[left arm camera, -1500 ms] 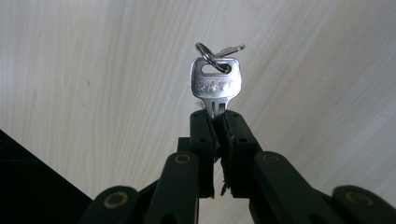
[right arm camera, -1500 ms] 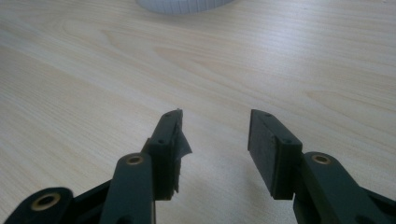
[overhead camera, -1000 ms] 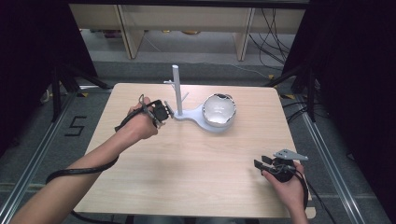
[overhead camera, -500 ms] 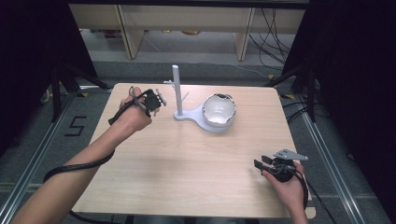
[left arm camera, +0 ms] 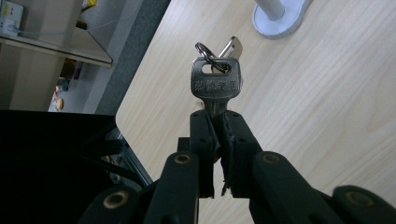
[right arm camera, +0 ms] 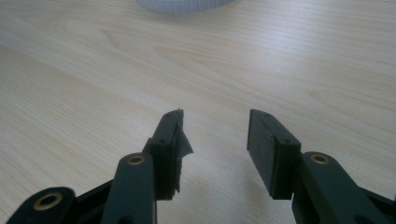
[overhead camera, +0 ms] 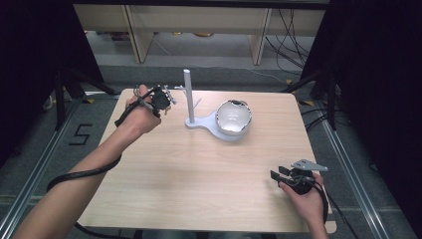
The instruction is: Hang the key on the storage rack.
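Upper left of the frame, my left gripper (overhead camera: 166,99) clamps a silver key (left arm camera: 215,81) by its blade, ready for hanging on the white post stand (overhead camera: 189,97); my right gripper (right arm camera: 215,140) idles, jaws apart.

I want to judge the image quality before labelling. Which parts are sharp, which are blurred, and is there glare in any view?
Left gripper view: the key is sharp, its stamped letters almost legible; the shelves behind are soft. Right gripper view: the jaws are fairly sharp, the white base at the top edge blurred. High view: even light on the table, dark surroundings, a bright reflection inside the bowl.
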Demonstrator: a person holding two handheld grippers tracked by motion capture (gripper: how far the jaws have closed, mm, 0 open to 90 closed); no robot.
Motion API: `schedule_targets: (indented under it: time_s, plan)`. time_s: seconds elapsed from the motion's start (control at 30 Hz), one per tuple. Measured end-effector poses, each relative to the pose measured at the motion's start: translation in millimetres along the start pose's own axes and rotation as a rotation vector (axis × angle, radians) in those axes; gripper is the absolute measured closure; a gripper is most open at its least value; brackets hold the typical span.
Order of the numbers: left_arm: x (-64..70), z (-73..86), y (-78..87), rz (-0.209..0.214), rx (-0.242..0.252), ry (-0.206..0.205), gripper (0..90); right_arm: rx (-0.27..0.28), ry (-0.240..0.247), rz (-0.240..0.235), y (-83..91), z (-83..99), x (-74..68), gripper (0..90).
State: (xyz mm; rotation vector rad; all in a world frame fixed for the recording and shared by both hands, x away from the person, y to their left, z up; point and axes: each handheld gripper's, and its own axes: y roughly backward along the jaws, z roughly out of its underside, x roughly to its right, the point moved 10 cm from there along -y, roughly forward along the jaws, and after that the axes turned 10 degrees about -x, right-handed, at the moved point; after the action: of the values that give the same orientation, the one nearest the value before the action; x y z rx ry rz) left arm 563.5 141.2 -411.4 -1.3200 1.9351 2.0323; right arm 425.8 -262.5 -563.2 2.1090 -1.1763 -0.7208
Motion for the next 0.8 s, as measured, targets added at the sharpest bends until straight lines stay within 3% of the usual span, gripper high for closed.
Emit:
schedule_targets:
  time_s: [0.03,0.1,0.2,0.3,0.33,0.53,0.67,0.8]
  plan:
    - [-2.1,-2.4,1.2,-0.011,0.008,-0.003,83.5,0.009,0.034,0.016,0.1,-1.3,3.3,56.6]
    - [-3.1,-5.6,2.8,-0.011,0.018,-0.001,83.5,-0.016,0.002,0.017,0.4,1.6,1.3,56.6]
    - [-4.6,-11.0,5.6,-0.004,0.028,-0.003,83.5,-0.013,0.0,0.001,0.1,1.5,-0.2,56.5]
    - [-8.5,-15.5,7.9,-0.016,0.029,-0.005,83.5,0.007,0.011,0.006,-1.0,-0.4,0.5,56.6]
    - [-10.0,-16.8,8.1,-0.022,0.029,-0.006,83.5,0.004,0.041,0.018,-0.5,-0.7,3.3,56.7]
    - [-18.8,-22.7,6.0,-0.035,0.028,0.003,83.5,0.002,0.042,0.016,-0.6,-0.7,2.9,56.9]
    - [-20.1,-27.5,10.2,-0.041,0.044,-0.004,83.5,0.002,0.048,0.023,-0.5,-0.3,3.7,57.0]
    - [-21.4,-30.7,14.0,-0.053,0.04,-0.038,83.5,-0.009,0.042,0.021,-1.9,0.8,3.6,57.2]
